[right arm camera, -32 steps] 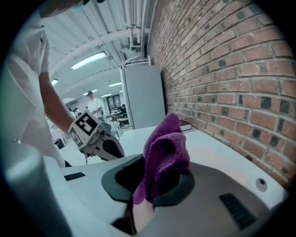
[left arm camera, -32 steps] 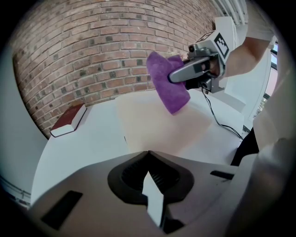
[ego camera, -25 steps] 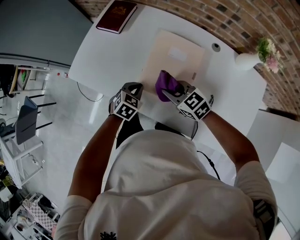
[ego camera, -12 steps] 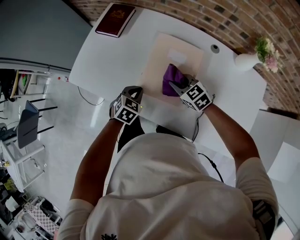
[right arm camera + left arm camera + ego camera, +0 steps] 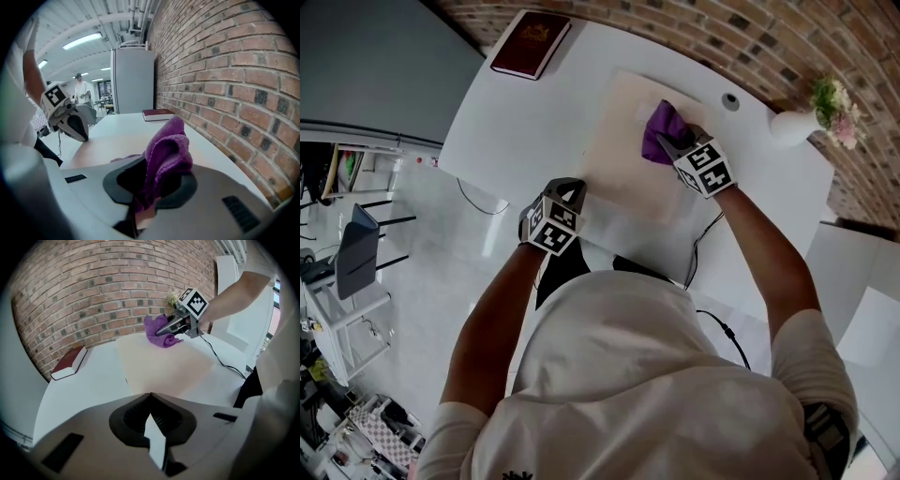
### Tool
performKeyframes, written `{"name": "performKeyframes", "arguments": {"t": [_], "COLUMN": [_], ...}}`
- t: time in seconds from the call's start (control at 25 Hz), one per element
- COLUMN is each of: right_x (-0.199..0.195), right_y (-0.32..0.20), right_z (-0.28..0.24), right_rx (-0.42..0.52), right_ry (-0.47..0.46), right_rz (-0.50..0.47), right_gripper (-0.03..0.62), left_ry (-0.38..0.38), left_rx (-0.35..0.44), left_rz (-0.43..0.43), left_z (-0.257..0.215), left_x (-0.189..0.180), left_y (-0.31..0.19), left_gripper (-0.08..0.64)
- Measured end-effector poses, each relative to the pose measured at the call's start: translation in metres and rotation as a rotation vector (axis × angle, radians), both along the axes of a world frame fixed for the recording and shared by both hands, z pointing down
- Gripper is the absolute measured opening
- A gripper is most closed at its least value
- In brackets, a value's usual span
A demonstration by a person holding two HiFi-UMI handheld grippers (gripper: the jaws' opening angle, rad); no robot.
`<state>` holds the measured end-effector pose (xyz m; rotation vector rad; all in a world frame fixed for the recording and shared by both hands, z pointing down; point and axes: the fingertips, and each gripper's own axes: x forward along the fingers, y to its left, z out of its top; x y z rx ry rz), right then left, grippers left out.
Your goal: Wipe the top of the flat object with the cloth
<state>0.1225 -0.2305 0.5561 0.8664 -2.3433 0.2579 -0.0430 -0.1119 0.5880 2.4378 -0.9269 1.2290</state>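
- Setting: a white bench (image 5: 511,112) set against a brick wall (image 5: 750,37). A maroon book (image 5: 531,37) and a vase of flowers (image 5: 811,111) stand well apart from the work.
- Flat object (image 5: 619,159): a beige sheet on the bench, its long axis running from the left gripper (image 5: 572,189) toward the wall.
- Right gripper (image 5: 670,142): jaws clamped on the purple cloth (image 5: 659,129), which sits on the sheet's far end. Most bare surface lies behind and left of this gripper, so the next stroke probably draws back toward the person.
- Left gripper: jaws together on nothing, at the sheet's near edge; whether it touches the sheet cannot be told.
- Writing: none legible; the book's gold emblem is too small to read.
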Motion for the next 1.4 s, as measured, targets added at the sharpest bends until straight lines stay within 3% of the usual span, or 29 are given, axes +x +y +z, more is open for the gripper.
{"name": "performKeyframes", "arguments": {"t": [0.52,0.72,1.16,1.4], "right_x": [0.054,0.058,0.005,-0.027], "right_y": [-0.09,-0.092,0.024,0.101], "right_z": [-0.001,-0.015,-0.063,-0.048], "right_rx": [0.039,0.056,0.04,-0.105], "right_ry": [0.084,0.046,-0.153,-0.249], "right_rz": [0.189,0.206,0.003,-0.065], "right_gripper": [0.077,0.077,0.077,0.077], "left_ry": [-0.007,-0.013,-0.012,-0.012], "left_rx": [0.001,-0.005,-0.008,-0.008], "left_rz": [0.001,0.005,0.022,0.024], "left_z": [0.001,0.001,0.002,0.002], "left_x": [0.002,0.0,0.001,0.001], "left_y": [-0.001,0.001,0.0,0.002], "left_gripper": [0.025,0.025,0.025,0.025]}}
